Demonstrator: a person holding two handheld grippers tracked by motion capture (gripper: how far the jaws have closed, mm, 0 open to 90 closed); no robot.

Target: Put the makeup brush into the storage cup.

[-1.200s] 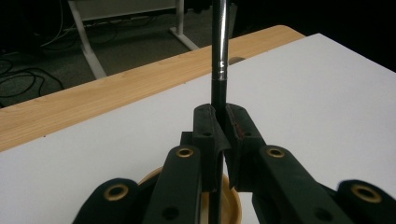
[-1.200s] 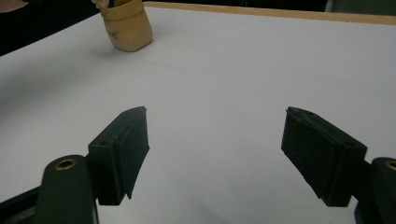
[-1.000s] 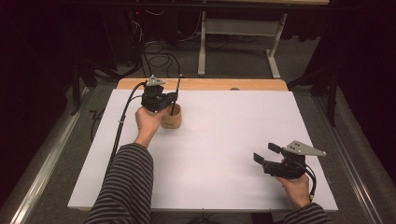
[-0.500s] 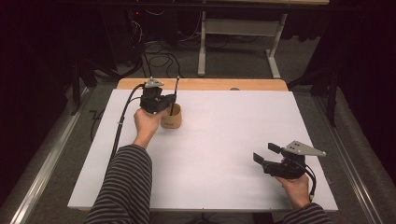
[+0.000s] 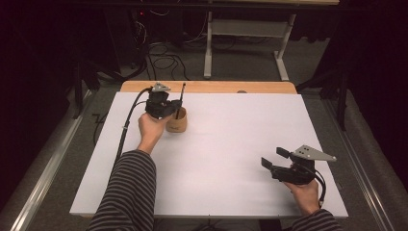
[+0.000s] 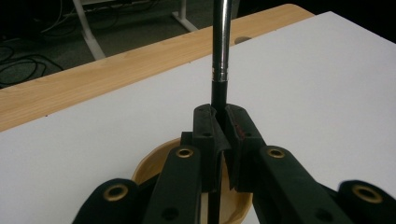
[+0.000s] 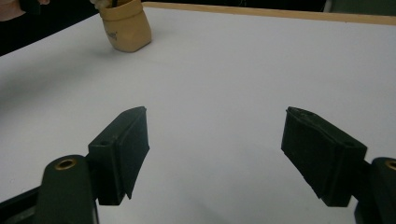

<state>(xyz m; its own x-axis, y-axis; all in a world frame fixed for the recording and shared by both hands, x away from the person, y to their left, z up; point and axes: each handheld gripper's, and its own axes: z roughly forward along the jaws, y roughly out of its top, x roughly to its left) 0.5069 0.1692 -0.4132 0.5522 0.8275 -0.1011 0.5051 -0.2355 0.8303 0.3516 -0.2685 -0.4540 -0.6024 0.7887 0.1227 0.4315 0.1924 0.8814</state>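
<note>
Gripping the brush (image 6: 220,51) near-upright, the left gripper (image 5: 163,105) is pinching its handle directly over the wooden cup (image 5: 176,122), long axis pointing down into it. Right gripper (image 5: 279,160) is sitting spread wide, holding nothing, well apart from the cup.

Wooden cup (image 5: 176,123) on white table (image 5: 231,144)

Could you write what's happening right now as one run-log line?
left gripper: shut on rod, over cup | right gripper: open, holding nothing, above table
</note>
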